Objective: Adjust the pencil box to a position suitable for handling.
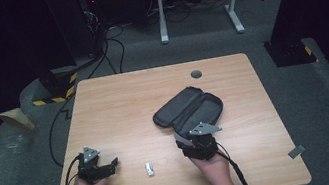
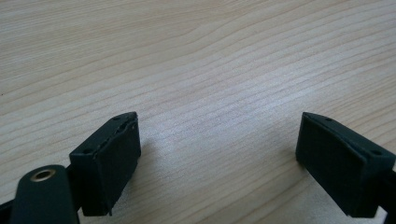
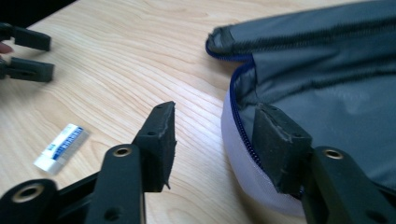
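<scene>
While both claws gape empty, the unzipped pencil case (image 1: 188, 107) lies diagonally, long axis running near-right to far-left.

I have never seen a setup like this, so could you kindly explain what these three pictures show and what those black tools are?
A person sits at a wooden table holding a two-jaw gripper in each hand. The high view looks down from above; the other two come from cameras riding on each gripper. The left gripper is open over bare wood, holding nothing. The right gripper is open at the edge of an unzipped dark pencil case, one jaw inside its rim. A small white eraser lies between the hands.
</scene>
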Demonstrator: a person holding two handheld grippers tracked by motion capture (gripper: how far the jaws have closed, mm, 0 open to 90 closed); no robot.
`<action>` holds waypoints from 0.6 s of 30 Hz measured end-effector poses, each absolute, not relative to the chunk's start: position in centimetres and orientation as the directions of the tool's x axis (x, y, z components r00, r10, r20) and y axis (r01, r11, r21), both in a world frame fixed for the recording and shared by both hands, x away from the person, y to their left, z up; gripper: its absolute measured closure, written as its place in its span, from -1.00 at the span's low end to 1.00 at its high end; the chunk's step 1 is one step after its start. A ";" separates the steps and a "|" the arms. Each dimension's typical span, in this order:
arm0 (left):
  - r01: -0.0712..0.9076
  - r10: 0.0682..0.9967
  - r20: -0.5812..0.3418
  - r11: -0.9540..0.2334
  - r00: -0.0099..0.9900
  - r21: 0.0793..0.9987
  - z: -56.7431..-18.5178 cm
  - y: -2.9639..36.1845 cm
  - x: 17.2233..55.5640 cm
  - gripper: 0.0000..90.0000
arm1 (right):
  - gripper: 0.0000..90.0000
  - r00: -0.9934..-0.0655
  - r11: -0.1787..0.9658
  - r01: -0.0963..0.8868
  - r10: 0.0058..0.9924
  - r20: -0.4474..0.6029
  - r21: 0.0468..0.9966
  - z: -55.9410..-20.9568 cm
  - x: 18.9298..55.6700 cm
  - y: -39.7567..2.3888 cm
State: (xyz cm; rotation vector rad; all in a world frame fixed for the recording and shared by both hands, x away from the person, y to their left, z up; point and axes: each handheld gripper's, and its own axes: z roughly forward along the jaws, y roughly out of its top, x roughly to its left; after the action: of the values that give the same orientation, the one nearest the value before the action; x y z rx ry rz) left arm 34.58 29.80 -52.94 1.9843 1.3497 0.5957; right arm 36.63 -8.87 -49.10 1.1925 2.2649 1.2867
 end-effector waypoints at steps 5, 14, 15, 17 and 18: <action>0.632 0.931 0.008 -0.254 0.365 0.732 -52.9 29.8 34.6 -0.68 | -0.02 -0.613 0.244 0.480 0.780 0.123 0.843 -47.4 36.5 -9.3; 0.631 0.929 0.006 -0.255 0.369 0.732 -52.9 29.8 34.6 -0.69 | -0.08 -0.445 0.218 0.477 0.895 0.020 0.851 -45.5 39.5 -14.9; 0.630 0.929 0.006 -0.255 0.369 0.733 -53.0 29.8 34.7 -0.69 | -0.08 -0.428 0.215 0.479 0.904 0.013 0.851 -45.5 39.9 -15.5; 0.632 0.929 0.006 -0.255 0.369 0.732 -52.9 29.8 34.6 -0.69 | -0.10 -0.405 0.197 0.496 0.914 0.025 0.846 -45.4 40.4 -16.5; 0.632 0.929 0.005 -0.255 0.369 0.732 -52.9 29.8 34.6 -0.69 | -0.12 -0.397 0.195 0.500 0.918 0.022 0.844 -45.4 40.7 -17.0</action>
State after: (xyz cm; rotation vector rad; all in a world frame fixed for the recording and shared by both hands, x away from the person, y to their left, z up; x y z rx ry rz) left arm 34.60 29.79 -52.95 1.9861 1.3454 0.5923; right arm 40.74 -16.98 -45.44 1.3182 1.9796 1.1070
